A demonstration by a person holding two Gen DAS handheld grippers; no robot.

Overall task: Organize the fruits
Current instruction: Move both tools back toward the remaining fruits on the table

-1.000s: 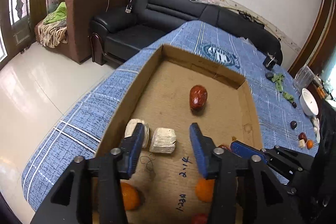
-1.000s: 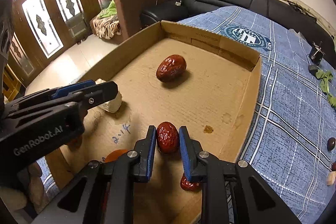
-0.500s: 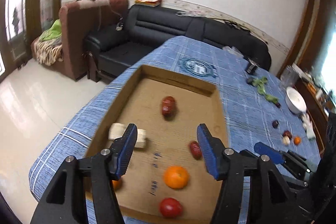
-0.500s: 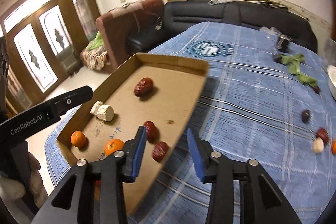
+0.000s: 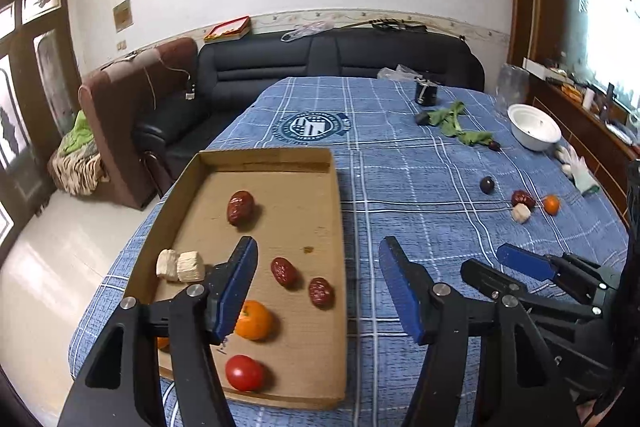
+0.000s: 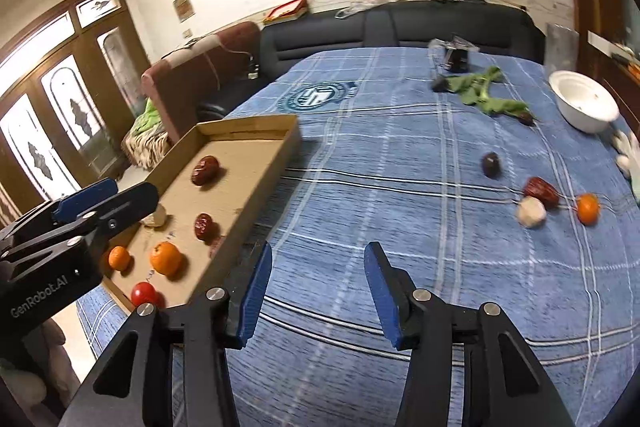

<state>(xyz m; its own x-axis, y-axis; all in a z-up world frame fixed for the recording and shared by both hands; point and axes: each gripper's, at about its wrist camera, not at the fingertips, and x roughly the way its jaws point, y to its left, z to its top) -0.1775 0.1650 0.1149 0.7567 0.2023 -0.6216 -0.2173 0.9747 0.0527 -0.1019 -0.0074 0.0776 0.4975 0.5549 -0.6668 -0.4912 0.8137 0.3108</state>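
A shallow cardboard tray lies on the blue checked cloth at the left. It holds three red dates, two oranges, a tomato and two pale chunks. My left gripper is open and empty, above the tray's right edge. My right gripper is open and empty over bare cloth right of the tray. Loose fruit lies at the right: a dark plum, a red date, a pale chunk and a small orange.
A white bowl, green leaves, a white glove and a dark jar sit at the far right of the table. A black sofa and brown armchair stand beyond the table.
My right gripper opened and left its red date in the tray, then pulled back and swung right over the cloth. My left gripper rose, drew back and opened wider.
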